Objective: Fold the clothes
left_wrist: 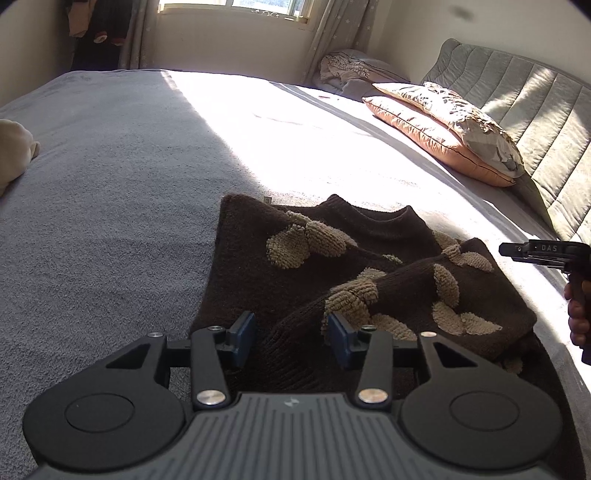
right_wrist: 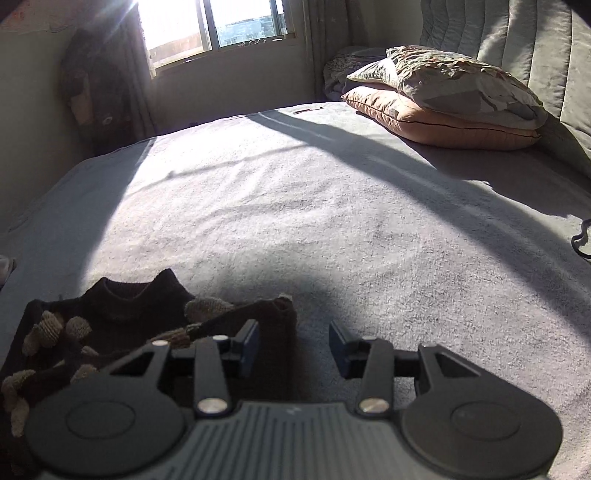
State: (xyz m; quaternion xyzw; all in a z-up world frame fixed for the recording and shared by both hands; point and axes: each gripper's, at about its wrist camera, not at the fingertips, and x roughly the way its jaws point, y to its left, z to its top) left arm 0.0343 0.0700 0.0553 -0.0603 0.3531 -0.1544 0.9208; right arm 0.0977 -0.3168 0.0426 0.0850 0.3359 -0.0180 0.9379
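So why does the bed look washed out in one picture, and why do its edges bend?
Left wrist view: sunlight from the window overexposes a band of the grey fleece bedspread, while the brown knitted sweater with tan leaves stays dim. Right wrist view: flare at the window, long shadows across the bedspread. Both: fisheye lenses curve straight edges.

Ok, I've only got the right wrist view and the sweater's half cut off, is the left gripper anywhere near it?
Observer: Yes. The left gripper is open over the near edge of the brown sweater, gripping nothing.
Operator: Are the sleeves folded in yet?
Observer: One sleeve lies diagonally across the body, towards the left gripper.
Operator: Anything on the bed to my left, out of my frame?
Observer: A cream fabric item sits at the far left edge of the bed.
Operator: And my own gripper?
Observer: The right gripper shows beside the sweater's right edge, open.
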